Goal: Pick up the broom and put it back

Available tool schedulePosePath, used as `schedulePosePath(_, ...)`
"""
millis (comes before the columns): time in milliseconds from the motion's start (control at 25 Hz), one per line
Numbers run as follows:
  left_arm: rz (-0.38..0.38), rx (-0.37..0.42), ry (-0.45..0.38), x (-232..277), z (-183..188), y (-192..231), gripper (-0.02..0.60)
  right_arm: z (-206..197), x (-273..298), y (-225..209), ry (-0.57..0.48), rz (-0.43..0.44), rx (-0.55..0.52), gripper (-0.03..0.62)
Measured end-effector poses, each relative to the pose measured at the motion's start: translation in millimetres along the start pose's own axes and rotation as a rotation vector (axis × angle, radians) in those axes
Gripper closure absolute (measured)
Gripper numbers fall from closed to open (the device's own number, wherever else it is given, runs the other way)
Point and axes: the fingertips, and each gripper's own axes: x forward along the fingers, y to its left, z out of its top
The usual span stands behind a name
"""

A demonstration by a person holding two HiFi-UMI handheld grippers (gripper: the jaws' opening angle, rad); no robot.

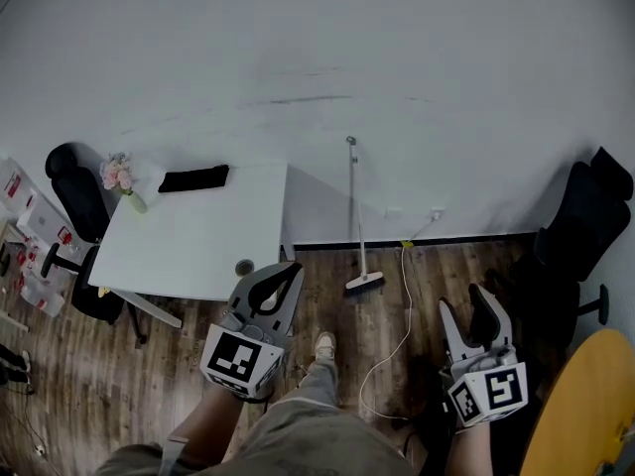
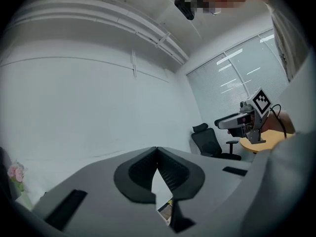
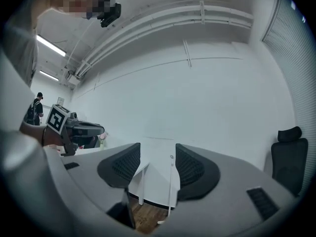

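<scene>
The broom (image 1: pixel 355 216) leans upright against the white wall, its brush head (image 1: pixel 364 284) on the wooden floor just right of the white table. Both grippers are held low in front of me, well short of it. My left gripper (image 1: pixel 292 268) is left of the broom, over the table's near corner, with its jaws closed tip to tip (image 2: pixel 157 151) and nothing between them. My right gripper (image 1: pixel 462 300) is to the broom's right and stands open and empty. In the right gripper view the broom (image 3: pixel 171 181) shows far off through the gap between the jaws (image 3: pixel 158 149).
A white table (image 1: pixel 198 236) carries a black flat object (image 1: pixel 194 178), pink flowers (image 1: pixel 119 175) and a small round item (image 1: pixel 244 266). Black office chairs stand at left (image 1: pixel 79 201) and right (image 1: pixel 585 226). A white cable (image 1: pixel 402 315) runs across the floor from a wall socket. A yellow round table (image 1: pixel 585 405) is at the right.
</scene>
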Motion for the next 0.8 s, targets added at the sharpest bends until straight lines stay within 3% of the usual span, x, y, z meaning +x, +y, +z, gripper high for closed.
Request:
schedulePosePath(520, -0.027, -0.053, 0.066, 176, -43, 157, 0.565, -12, 250, -66, 0.100, -0.014, 0.046, 0.358)
schedulePosePath(800, -0.039, -0.063, 0.096, 234, -61, 206, 0.565, -26, 333, -84, 0.149, -0.013, 0.065, 0.358)
